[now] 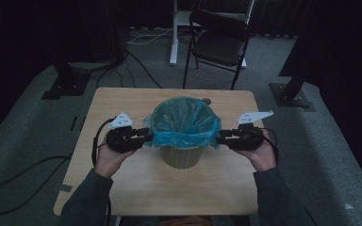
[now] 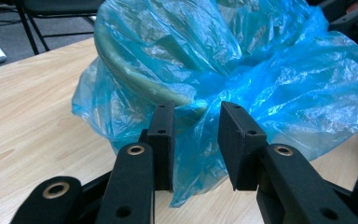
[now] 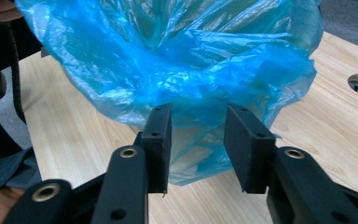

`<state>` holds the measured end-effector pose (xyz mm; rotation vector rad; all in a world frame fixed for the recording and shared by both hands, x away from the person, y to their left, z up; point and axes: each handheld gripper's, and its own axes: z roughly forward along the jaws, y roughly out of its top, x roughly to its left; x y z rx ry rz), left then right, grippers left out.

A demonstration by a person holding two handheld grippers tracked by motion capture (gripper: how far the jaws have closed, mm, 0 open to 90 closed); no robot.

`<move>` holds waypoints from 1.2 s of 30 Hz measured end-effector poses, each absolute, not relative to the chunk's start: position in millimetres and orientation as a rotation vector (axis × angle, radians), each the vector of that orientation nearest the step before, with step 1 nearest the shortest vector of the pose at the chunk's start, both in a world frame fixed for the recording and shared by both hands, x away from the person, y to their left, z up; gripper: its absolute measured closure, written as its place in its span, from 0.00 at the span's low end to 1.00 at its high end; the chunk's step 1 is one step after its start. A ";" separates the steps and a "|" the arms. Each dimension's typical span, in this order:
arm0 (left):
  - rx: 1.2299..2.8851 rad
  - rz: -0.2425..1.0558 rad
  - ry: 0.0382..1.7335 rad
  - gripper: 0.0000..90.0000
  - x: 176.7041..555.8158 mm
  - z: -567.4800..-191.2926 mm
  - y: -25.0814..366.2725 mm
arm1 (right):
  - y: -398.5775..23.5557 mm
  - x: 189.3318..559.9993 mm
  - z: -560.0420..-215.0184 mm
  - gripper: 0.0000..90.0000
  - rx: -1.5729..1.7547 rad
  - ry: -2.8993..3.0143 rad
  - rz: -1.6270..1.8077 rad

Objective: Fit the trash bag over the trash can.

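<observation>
At the middle of the pale wooden table (image 1: 122, 188), a beige plastic waste bin (image 1: 181, 157) is seen standing upright, lined with a thin translucent blue plastic bag (image 1: 181, 123) whose edge is folded out over the rim and hangs down the outside as a loose skirt. The left gripper (image 1: 145, 135) is held against the bin's left side and the right gripper (image 1: 219, 138) against its right side, both roughly level and pointed inward at the rim. In the left gripper view, the black jaws are seen partly open, with a fold of the blue film (image 2: 200, 140) hanging in the gap; the pads are not pressed on it, so nothing is held. In the right gripper view the same is shown: the jaws stand parted with the bag's hanging edge (image 3: 200, 140) between them, ungripped. Several risks can be judged from here. If the jaws were closed and pulled unevenly, the thin film could be torn or dragged off the rim on one side, and the liner could slump into the bin. A light, empty-looking bin could also be tipped or slid if one gripper pushed harder than the other. Each hand (image 1: 111, 157) is wrapped around its tool from behind, with forearms coming in from the near edge and wrists kept nearly straight.
</observation>
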<state>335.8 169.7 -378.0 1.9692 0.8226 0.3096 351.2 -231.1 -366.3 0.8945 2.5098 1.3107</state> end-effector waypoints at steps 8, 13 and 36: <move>1.998 0.316 0.804 0.82 333.4 -381.2 164.9 | -226.6 352.5 -368.9 0.70 0.874 2.522 1.311; 2.000 0.318 0.793 0.86 332.8 -381.3 163.2 | -224.5 353.3 -368.0 0.75 0.872 2.521 1.311; 1.981 0.293 0.757 0.99 318.2 -398.2 158.4 | -220.2 343.9 -373.7 1.00 0.789 2.606 1.325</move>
